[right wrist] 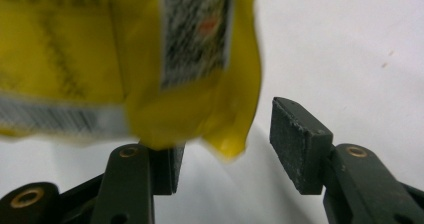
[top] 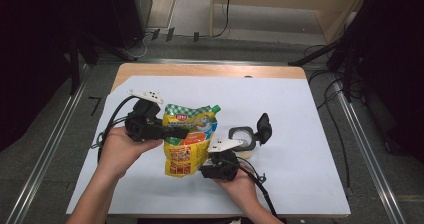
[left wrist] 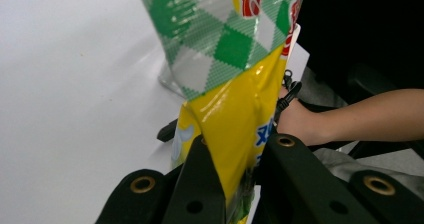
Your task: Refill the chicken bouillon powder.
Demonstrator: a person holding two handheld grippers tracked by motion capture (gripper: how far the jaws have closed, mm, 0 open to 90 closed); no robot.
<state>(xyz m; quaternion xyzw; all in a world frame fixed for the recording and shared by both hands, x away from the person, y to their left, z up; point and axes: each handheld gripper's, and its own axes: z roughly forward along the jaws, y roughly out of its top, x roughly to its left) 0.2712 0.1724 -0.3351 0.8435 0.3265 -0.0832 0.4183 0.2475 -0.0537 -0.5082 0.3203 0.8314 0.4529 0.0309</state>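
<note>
A yellow pouch (top: 189, 151) with a green-and-white checked top and a green corner cap hangs upright over the white sheet. My left gripper (top: 177, 132) comes in from the left and is shut on its upper part. In the left gripper view the black jaws (left wrist: 240, 149) pinch the pouch (left wrist: 235, 99) flat. My right gripper (top: 204, 172) sits at the pouch's lower right corner. Seen from the right gripper, the jaws (right wrist: 232, 149) stand open with the pouch's yellow bottom corner (right wrist: 225, 134) hanging just above the gap, and the right pad (right wrist: 300, 144) is clear of it.
A small grey round container (top: 241, 133) with its black lid (top: 263, 128) flipped up stands right of the pouch. The white sheet (top: 295, 109) covers most of the wooden table (top: 210, 70). Cables trail from both grippers toward the near edge.
</note>
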